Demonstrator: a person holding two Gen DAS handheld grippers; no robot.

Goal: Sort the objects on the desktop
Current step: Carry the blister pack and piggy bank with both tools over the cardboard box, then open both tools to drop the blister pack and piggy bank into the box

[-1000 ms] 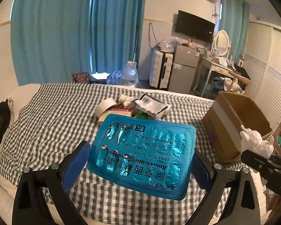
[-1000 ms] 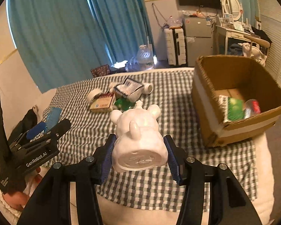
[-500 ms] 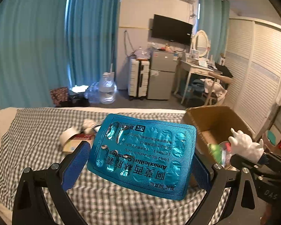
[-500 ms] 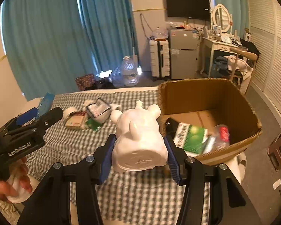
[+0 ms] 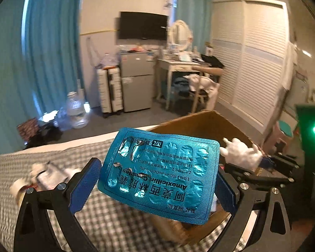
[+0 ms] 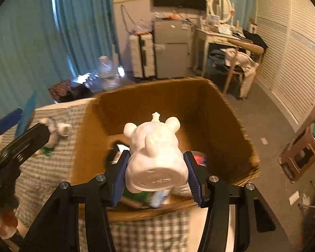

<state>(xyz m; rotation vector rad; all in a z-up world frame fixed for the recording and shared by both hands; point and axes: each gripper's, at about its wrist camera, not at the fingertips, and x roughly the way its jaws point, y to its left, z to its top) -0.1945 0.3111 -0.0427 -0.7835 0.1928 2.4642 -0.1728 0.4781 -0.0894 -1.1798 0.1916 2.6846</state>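
My left gripper (image 5: 155,180) is shut on a teal blister pack of capsules (image 5: 159,174), held flat above the near corner of an open cardboard box (image 5: 201,121). In the right wrist view my right gripper (image 6: 156,166) is shut on a white animal figurine (image 6: 155,151), base towards the camera, hanging over the cardboard box (image 6: 157,96). The same figurine (image 5: 241,153) shows to the right of the blister pack in the left wrist view. The left gripper (image 6: 21,126) with the pack edge-on appears at the left of the right wrist view. Several packets lie in the box, partly hidden.
The box stands on a grey checked cloth (image 6: 52,161) at its right end. Loose items (image 5: 46,174), among them a tape roll, lie on the cloth to the left. Beyond are a fridge (image 6: 170,56), a desk and chair (image 6: 237,61), and a stool (image 6: 302,153).
Both grippers have swung right from over the checked cloth to the cardboard box, each keeping its object. The figurine now hangs over the box opening; the blister pack is at the box's near corner.
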